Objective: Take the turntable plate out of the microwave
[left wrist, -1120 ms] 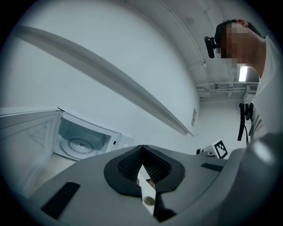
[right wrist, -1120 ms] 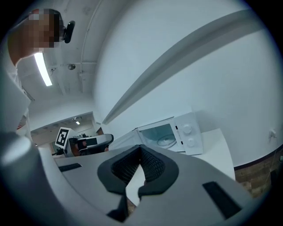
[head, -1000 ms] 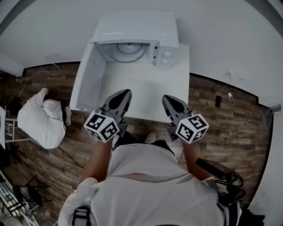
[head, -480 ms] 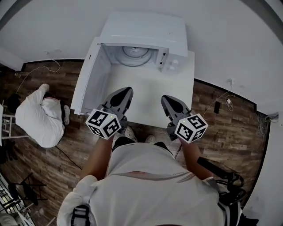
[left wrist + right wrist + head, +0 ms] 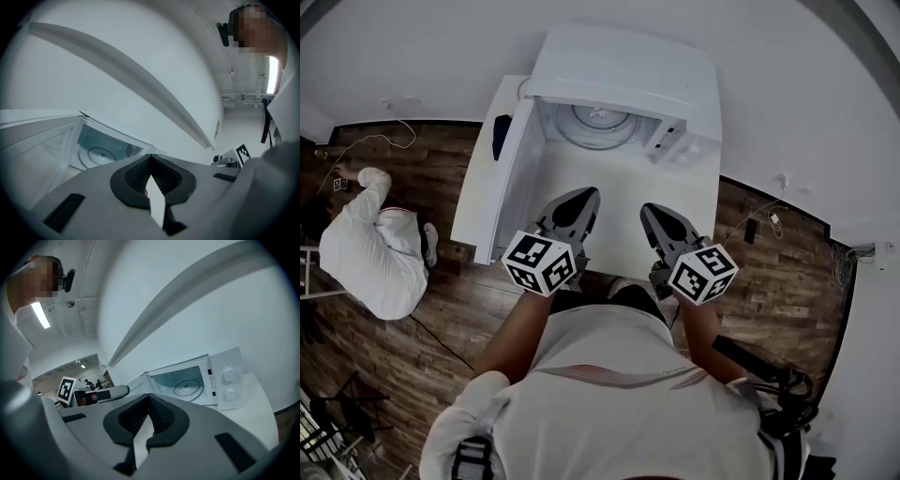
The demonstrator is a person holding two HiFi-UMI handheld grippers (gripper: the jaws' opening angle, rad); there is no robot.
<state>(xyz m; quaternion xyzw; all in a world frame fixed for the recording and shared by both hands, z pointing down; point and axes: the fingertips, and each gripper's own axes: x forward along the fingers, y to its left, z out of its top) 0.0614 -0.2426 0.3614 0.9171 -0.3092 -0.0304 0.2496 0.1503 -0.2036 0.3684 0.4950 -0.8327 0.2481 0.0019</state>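
A white microwave (image 5: 623,67) stands at the back of a white table (image 5: 609,192) with its door (image 5: 502,178) swung open to the left. Inside lies the round glass turntable plate (image 5: 598,125), also seen as a plate (image 5: 97,155) in the left gripper view and a plate (image 5: 187,387) in the right gripper view. My left gripper (image 5: 589,194) and right gripper (image 5: 645,210) hover side by side over the table's near edge, pointing at the oven, well short of it. Both are shut with nothing between the jaws.
The microwave's control knobs (image 5: 228,383) sit right of the cavity. A person in white (image 5: 366,248) crouches on the wood floor at the left. Cables (image 5: 759,220) lie on the floor at the right.
Both grippers have moved forward toward the microwave, which now sits closer and larger in the head view. The jaws stay shut. The crouching person has shifted.
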